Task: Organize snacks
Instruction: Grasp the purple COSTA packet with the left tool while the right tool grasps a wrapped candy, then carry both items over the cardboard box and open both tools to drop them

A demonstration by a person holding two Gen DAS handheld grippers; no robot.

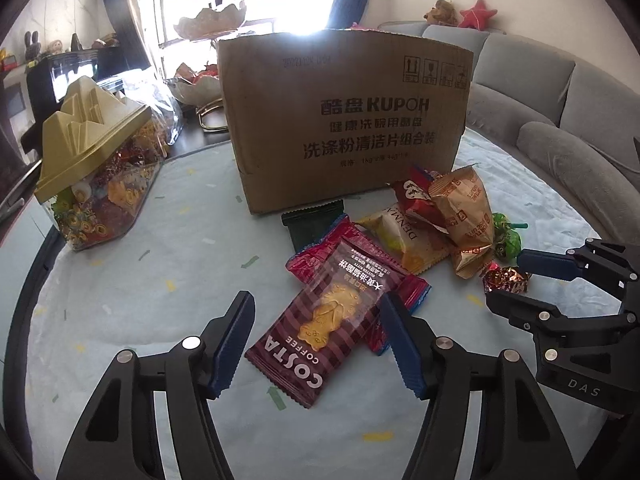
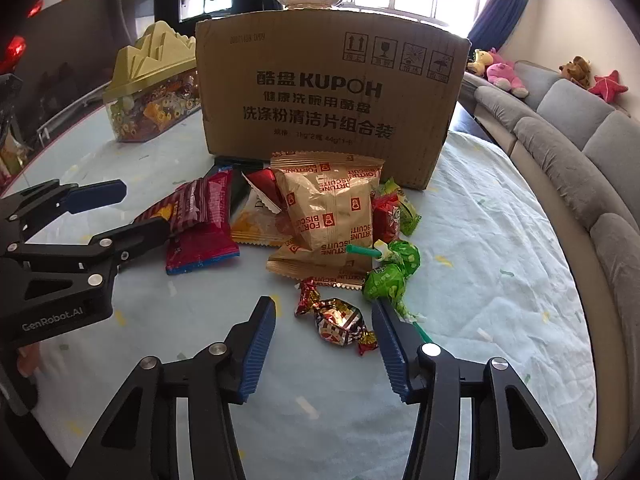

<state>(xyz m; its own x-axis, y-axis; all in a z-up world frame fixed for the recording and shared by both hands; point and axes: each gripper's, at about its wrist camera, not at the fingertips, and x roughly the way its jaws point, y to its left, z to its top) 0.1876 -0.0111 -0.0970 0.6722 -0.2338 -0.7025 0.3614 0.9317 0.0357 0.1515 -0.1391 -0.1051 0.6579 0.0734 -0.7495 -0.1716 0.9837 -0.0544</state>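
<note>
**Snacks: both grippers wide, nothing gripped**

Cardboard box (image 2: pixel 328 96) at 12 o'clock. Costa packet (image 1: pixel 332 328) lies between your left gripper (image 1: pixel 318 344)'s spread jaws, overlapping a red packet (image 1: pixel 400 292): closing may drag both. Foil candy (image 2: pixel 336 320) sits between right gripper (image 2: pixel 324 348)'s open jaws; the lollipop (image 2: pixel 390 280) stick at 2 o'clock could snag.

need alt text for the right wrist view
Open right tongs hover over a foil-wrapped candy on a pale tablecloth. Beyond it, snack packets, including a gold Fortune Biscuits bag, lie before a cardboard box; the open left tongs reach in from the left.
</note>
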